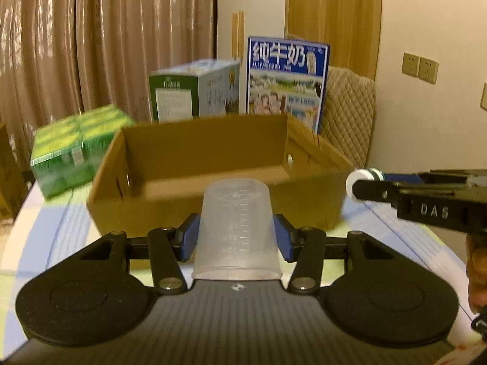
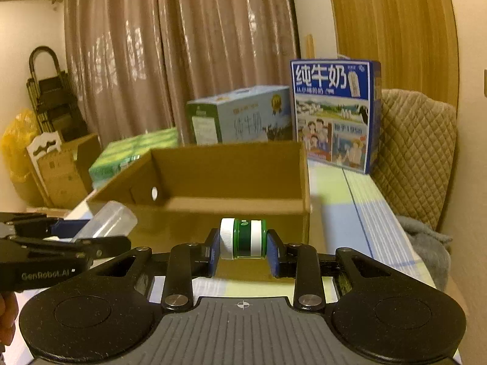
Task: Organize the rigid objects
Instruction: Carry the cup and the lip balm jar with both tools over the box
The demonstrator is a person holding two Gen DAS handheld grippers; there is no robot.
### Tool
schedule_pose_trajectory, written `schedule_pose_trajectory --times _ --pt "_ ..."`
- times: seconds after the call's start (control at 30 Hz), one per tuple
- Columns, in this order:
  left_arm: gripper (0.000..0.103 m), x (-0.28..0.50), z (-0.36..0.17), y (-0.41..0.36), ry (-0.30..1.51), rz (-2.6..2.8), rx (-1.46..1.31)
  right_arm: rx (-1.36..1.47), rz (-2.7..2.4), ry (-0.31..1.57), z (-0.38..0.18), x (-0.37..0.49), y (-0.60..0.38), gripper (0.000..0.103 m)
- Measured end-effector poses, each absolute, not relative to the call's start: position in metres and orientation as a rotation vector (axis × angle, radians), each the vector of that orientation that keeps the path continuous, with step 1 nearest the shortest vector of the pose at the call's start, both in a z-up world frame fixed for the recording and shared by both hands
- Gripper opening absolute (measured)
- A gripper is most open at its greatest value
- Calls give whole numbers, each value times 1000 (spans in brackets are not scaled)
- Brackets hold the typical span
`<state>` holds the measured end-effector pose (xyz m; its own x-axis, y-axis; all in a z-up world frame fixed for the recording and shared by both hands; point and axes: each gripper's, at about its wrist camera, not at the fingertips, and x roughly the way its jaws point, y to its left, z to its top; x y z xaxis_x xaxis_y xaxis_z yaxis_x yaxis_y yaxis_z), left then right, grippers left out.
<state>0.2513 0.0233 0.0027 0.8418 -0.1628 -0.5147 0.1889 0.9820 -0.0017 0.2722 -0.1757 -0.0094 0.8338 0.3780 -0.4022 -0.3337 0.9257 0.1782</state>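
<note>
My left gripper (image 1: 236, 235) is shut on a clear plastic measuring cup (image 1: 236, 228), held upside down with its rim toward the camera. My right gripper (image 2: 242, 251) is shut on a small green bottle with a white cap (image 2: 242, 238), lying sideways between the blue pads. Both are held in the air just in front of an open cardboard box (image 1: 213, 167) (image 2: 219, 179) on the table; its floor shows bare. The right gripper (image 1: 362, 187) enters the left wrist view from the right with the bottle's cap (image 1: 354, 182) showing. In the right wrist view the left gripper (image 2: 100, 245) and cup (image 2: 106, 220) appear at the left.
Behind the box stand a blue milk carton (image 1: 287, 82) (image 2: 333, 112) and a pale green-ended carton (image 1: 194, 91) (image 2: 240, 118). A green pack (image 1: 73, 149) (image 2: 134, 155) lies at the left. A quilted chair back (image 2: 417, 152) and grey cloth (image 2: 426, 243) flank the table's right edge.
</note>
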Motion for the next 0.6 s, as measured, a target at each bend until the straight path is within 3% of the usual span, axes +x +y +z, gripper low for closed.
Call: schedule_pose_trajectory --times 0.6 --pt "47 347 17 65 497 -133 -8 107 382 422 -6 362 -153 28"
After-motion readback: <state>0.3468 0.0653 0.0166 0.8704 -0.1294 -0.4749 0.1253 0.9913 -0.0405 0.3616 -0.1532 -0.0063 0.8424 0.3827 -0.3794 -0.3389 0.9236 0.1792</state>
